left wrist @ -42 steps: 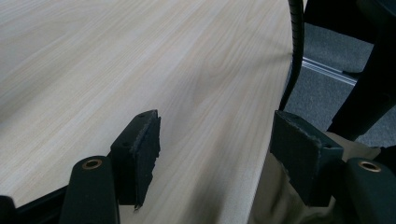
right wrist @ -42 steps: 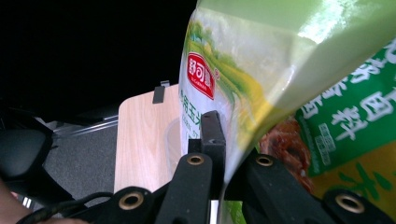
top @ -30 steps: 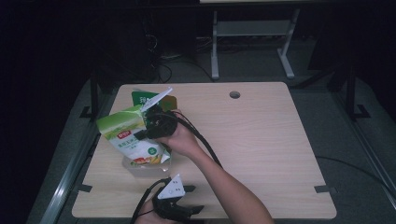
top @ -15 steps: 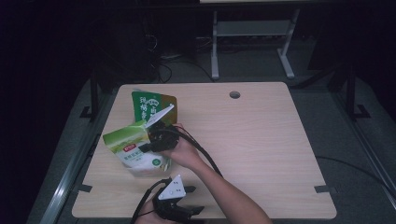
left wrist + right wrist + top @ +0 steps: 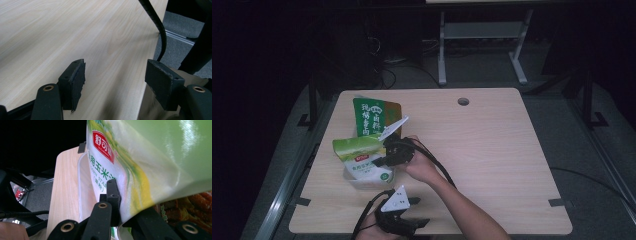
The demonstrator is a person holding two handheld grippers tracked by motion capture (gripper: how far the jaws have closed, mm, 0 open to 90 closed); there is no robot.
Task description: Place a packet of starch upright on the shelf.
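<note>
- Lowered since the earlier frame, the starch bag [image 5: 362, 157] now sits over the clear tub [image 5: 364, 181], pinched between the right gripper [image 5: 120, 207] jaws, which have just been easing apart.
- Slack could let it topple beside them.
- Left gripper [image 5: 115, 80] is released, idle.

The right gripper [image 5: 120, 217] pinches a green and white bag [image 5: 140, 165]. Below it sits a clear tub [image 5: 83, 185] on the table [image 5: 65, 192].

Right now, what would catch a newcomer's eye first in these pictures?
The right gripper pinches a pale green bag over a clear tub at the table's left side. Behind it lies a dark green pack. The left gripper rests open at the near edge, nothing between its jaws.
</note>
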